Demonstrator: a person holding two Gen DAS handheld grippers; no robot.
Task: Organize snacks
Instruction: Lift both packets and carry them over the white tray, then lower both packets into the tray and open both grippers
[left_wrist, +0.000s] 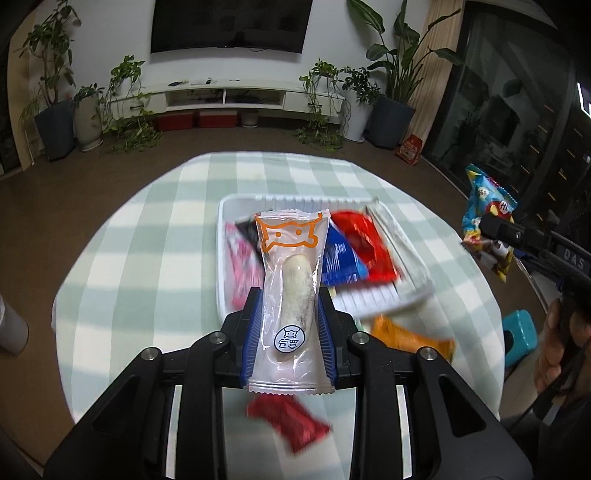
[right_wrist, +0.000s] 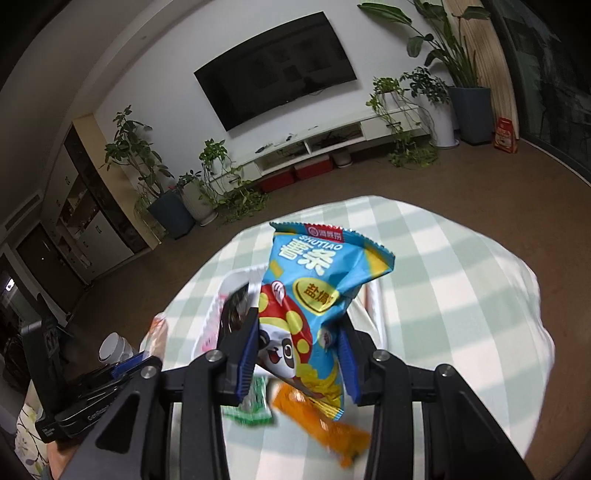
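Note:
My left gripper (left_wrist: 290, 301) is shut on a clear wrapped pastry with an orange print (left_wrist: 290, 280), held above the table. Beyond it lies a white tray (left_wrist: 236, 203) with red, blue and pink snack packets inside. My right gripper (right_wrist: 299, 328) is shut on a blue chips bag with a panda picture (right_wrist: 317, 288), also lifted off the table. That blue bag (left_wrist: 487, 225) and the right gripper show at the right edge of the left wrist view. An orange packet (right_wrist: 321, 424) and a green packet (right_wrist: 253, 410) lie on the cloth under the right gripper. A red packet (left_wrist: 288, 421) lies under the left one.
The round table has a green and white checked cloth (left_wrist: 155, 236). Another orange packet (left_wrist: 410, 336) lies right of the tray. A teal stool (left_wrist: 519, 334) stands on the floor at right. Potted plants, a TV and a low cabinet line the far wall.

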